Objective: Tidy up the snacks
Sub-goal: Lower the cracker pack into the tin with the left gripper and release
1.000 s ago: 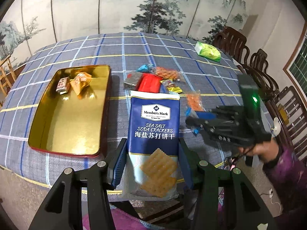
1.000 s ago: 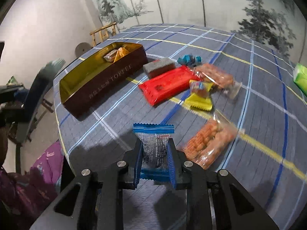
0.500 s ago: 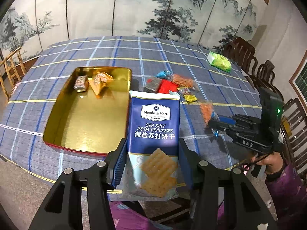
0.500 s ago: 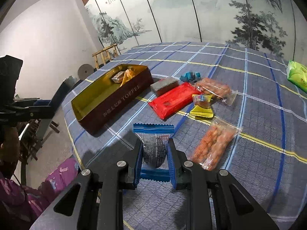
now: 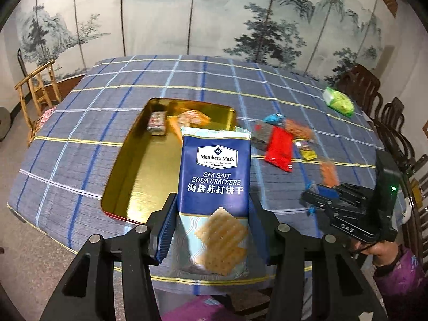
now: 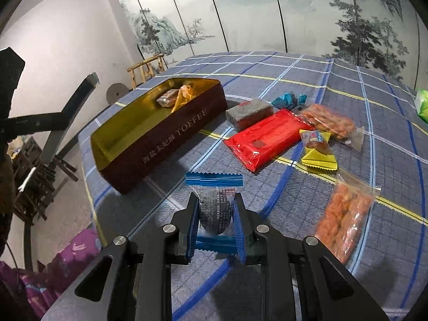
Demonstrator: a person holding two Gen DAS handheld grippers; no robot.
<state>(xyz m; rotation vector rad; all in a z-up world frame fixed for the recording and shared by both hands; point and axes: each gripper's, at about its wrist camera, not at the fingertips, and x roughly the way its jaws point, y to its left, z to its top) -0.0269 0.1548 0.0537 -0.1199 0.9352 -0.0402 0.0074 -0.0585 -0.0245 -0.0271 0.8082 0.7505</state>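
Observation:
My left gripper (image 5: 212, 222) is shut on a blue sea salt soda cracker pack (image 5: 215, 179), held upright above the near edge of the table, right of the gold-lined toffee tin (image 5: 139, 176). The tin (image 6: 139, 123) holds a small wrapped block (image 5: 156, 121) and an orange packet (image 5: 190, 119) at its far end. My right gripper (image 6: 216, 211) is shut on a small blue-ended wrapped snack (image 6: 215, 204), held above the cloth right of the tin. It also shows in the left wrist view (image 5: 313, 199).
Loose snacks lie on the checked tablecloth (image 6: 361, 85): a red pack (image 6: 264, 139), a dark block (image 6: 248, 113), a teal candy (image 6: 289, 100), a yellow packet (image 6: 317, 152), two orange snack bags (image 6: 345, 222), a green pack (image 5: 338, 101). Wooden chairs (image 5: 374, 91) ring the table.
My left gripper has pulled back and up with the cracker pack, so the tin now sits behind it. My right gripper has risen slightly with its snack.

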